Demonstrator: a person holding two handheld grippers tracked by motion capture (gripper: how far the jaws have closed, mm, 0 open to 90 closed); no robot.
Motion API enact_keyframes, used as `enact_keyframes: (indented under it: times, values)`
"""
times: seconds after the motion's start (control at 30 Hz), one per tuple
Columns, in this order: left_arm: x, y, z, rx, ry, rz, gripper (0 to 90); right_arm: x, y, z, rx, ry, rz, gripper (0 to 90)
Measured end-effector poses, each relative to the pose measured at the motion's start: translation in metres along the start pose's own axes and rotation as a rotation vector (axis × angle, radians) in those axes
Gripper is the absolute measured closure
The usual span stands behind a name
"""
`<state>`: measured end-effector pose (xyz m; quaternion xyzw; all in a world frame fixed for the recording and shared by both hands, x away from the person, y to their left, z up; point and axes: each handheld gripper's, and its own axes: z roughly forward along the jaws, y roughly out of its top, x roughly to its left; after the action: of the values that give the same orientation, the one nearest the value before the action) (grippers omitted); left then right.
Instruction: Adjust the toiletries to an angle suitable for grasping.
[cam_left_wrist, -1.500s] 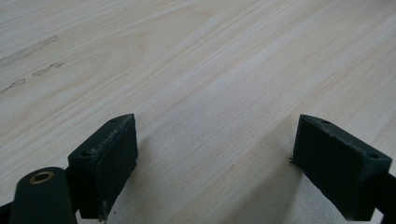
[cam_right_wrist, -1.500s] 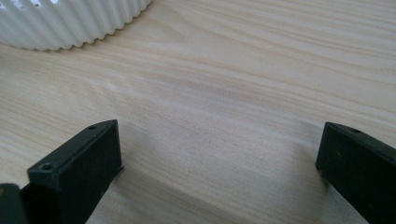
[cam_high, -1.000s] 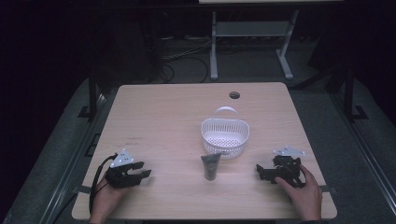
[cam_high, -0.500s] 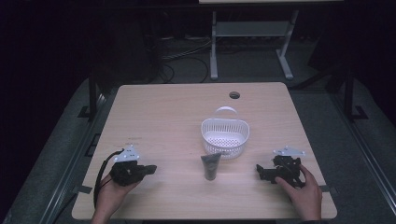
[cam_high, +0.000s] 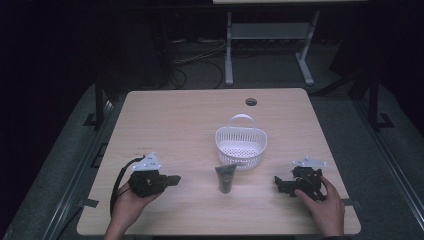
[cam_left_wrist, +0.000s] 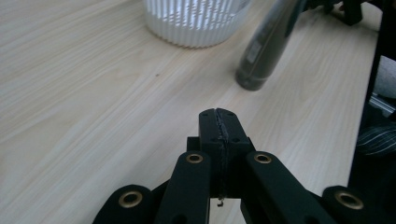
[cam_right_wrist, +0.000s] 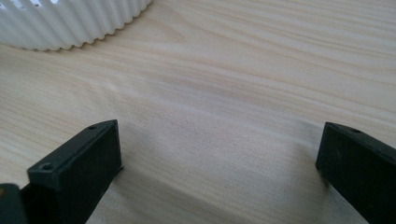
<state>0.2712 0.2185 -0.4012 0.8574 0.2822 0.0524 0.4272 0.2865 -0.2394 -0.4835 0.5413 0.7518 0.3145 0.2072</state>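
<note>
Counter (cam_high: 165, 115) wood, carried all. White basket (cam_high: 241, 146) mid-counter. Left hand-held gripper (cam_high: 172, 179) well left of basket, jaws just closed, clenched, nothing between. Right hand-held gripper (cam_high: 278, 181) right of basket, released, empty. Dark tube (cam_high: 224, 179) upright, just in front of basket.

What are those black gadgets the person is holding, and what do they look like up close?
Each is a black hand-held gripper, left and right, with two flat, blocky black jaws. The left's linkage bars show brass-coloured rivets. A pale grey three-cornered plate sits on top of each, and a black cable loops from the left one. No sleeves show at the wrists.
</note>
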Motion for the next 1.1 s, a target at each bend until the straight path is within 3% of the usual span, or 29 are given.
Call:
enact_keyframes:
  times: [0.6,1.1]
  values:
    - [-0.021,0.045,0.013,-0.050,-0.101,0.080,89.7,0.000,0.000,0.000,0.001,-0.001,-0.002,0.0]
    - [-0.033,0.070,0.029,-0.072,-0.162,0.126,89.7,0.000,0.000,0.000,0.001,-0.001,-0.002,0.0]
